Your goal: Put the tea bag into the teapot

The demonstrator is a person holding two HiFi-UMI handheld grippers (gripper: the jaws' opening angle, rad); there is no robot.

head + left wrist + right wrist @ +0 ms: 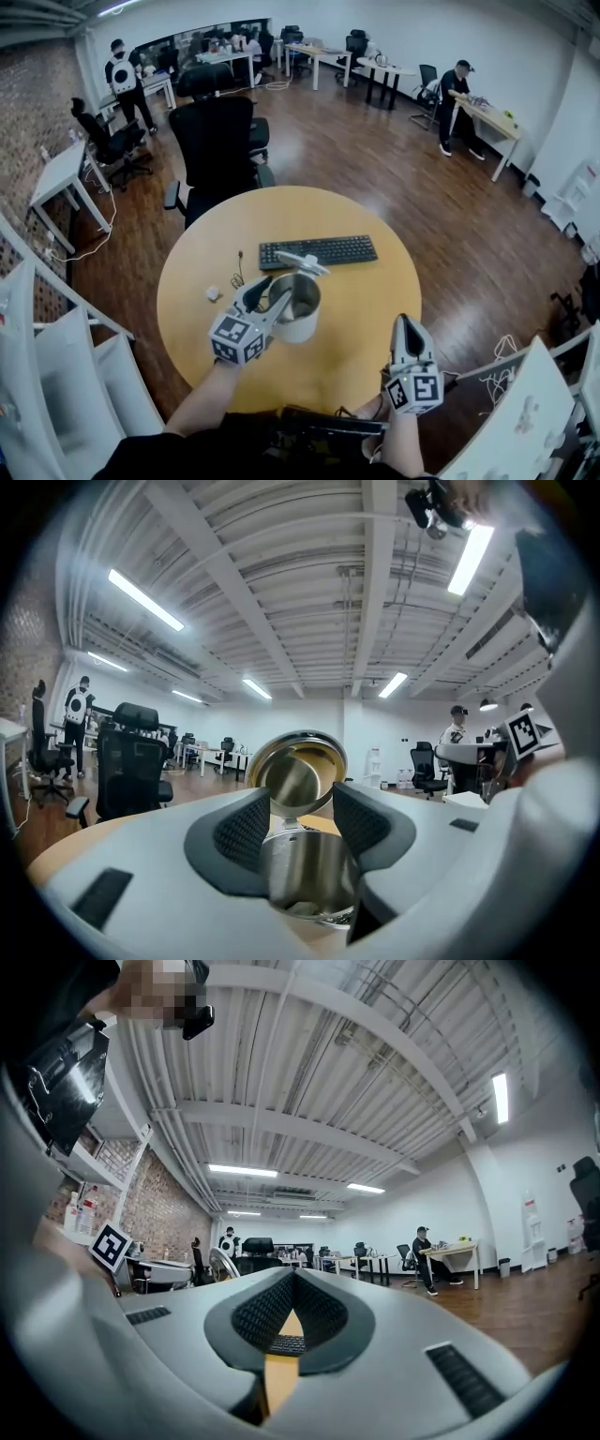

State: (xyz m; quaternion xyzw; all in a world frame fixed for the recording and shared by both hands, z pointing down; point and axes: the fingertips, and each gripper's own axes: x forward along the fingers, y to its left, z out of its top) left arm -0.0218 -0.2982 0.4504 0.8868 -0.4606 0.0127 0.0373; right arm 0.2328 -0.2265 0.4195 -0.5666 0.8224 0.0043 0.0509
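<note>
A steel teapot [298, 305] stands in the middle of the round wooden table [375, 281], its hinged lid [302, 262] tipped up and open. My left gripper [272, 292] is at the pot's left side with its jaws spread wide. In the left gripper view the teapot [309, 874] and its lid [298, 772] show between the pads [246, 832], which do not press on them. A pale scrap [300, 908] lies low at the pot's mouth; I cannot tell whether it is the tea bag. My right gripper [405, 321] hangs near the table's front edge, shut and empty, tips meeting [293, 1277].
A black keyboard [319, 251] lies behind the teapot. A small white object [213, 293] and a thin dark cord [237, 272] sit left of the pot. A black office chair [217, 141] stands behind the table. People work at desks far off.
</note>
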